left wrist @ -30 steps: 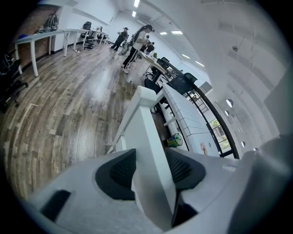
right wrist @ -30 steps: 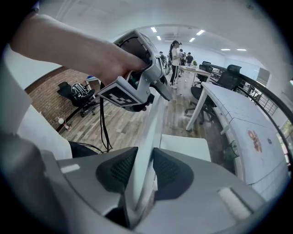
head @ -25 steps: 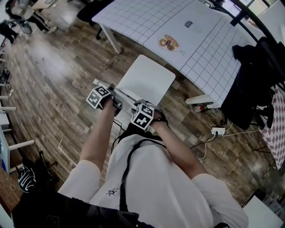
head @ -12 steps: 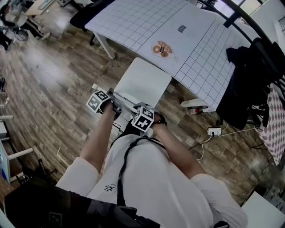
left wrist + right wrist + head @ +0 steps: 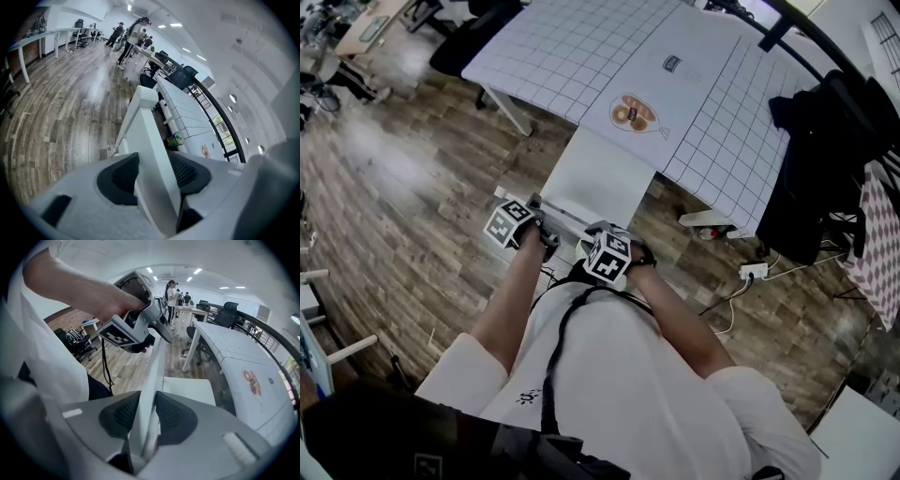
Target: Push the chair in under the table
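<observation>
Done: chair (image 5: 605, 178) front at bench (image 5: 581, 56) edge.
Remaining: seat mostly outside.
Jaws: left gripper (image 5: 152, 176) and right gripper (image 5: 149, 413) clamp the backrest (image 5: 153, 371).

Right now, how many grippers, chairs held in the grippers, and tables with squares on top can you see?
2 grippers: left gripper, right gripper
1 chair
1 table
Total: 4
</observation>
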Tool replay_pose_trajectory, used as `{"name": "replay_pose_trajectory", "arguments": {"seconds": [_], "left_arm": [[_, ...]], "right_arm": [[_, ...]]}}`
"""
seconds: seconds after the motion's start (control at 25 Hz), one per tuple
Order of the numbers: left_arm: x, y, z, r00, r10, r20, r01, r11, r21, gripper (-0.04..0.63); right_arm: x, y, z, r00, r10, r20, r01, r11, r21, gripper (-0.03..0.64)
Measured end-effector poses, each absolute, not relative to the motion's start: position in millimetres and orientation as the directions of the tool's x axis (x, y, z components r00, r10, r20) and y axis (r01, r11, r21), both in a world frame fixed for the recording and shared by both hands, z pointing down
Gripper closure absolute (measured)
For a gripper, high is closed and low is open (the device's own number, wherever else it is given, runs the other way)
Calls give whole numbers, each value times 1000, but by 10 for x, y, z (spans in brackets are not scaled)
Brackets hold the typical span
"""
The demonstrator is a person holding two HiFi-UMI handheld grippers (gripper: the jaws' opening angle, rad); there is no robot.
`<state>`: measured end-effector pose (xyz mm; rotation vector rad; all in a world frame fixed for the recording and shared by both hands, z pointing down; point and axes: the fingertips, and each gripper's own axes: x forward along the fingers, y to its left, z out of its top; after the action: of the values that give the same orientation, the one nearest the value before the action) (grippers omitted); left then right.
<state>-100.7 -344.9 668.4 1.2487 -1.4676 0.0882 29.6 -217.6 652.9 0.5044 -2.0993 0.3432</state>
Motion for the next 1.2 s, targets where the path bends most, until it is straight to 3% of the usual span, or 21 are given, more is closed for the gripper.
{"name": "replay_pose_trajectory", "arguments": {"seconds": [1.2], "left_arm": [[-192,-4804,6684,395,-542,742,-743,287,605,357]], "right_arm": [[955,-3436,6510,-413,-304,859,-629,777,-27,529]]}}
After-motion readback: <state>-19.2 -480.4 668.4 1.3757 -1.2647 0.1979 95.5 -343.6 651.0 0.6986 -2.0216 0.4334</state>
